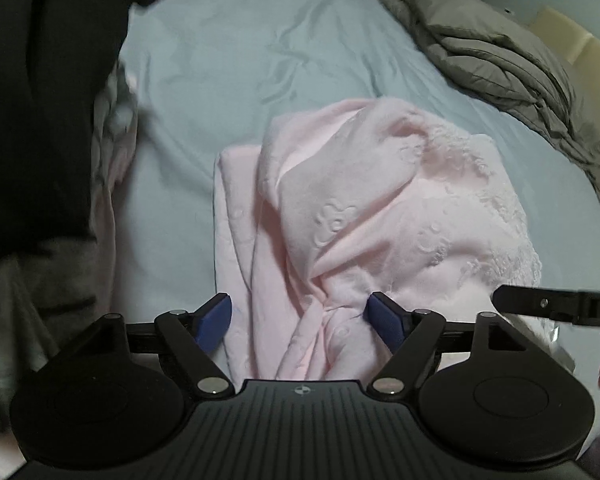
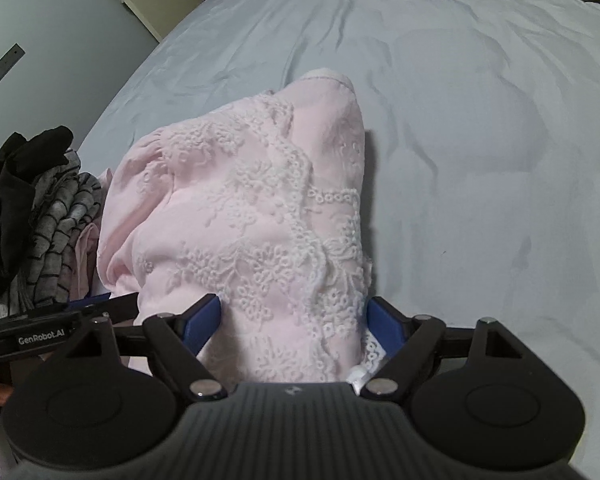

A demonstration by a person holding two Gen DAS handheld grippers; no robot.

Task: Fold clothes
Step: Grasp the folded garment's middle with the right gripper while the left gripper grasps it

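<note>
Soft pink cloth garment (image 2: 236,208) with rough white lace; smooth matt bedsheet (image 2: 480,120).

Grey duvet (image 1: 496,52) bunched on the pale blue bedsheet (image 1: 236,40), door (image 2: 40,8) beyond

Pale blue bed sheet (image 1: 228,40), crumpled pink garment (image 1: 364,200), grey duvet (image 1: 500,48), dark clothes pile (image 2: 32,208)

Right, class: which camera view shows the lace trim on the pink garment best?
The right wrist view: the white lace trim fills the middle, its flower loops sharp, running down between the open right gripper. The left wrist view shows it only as a blurred strip along the garment's far edge.
</note>
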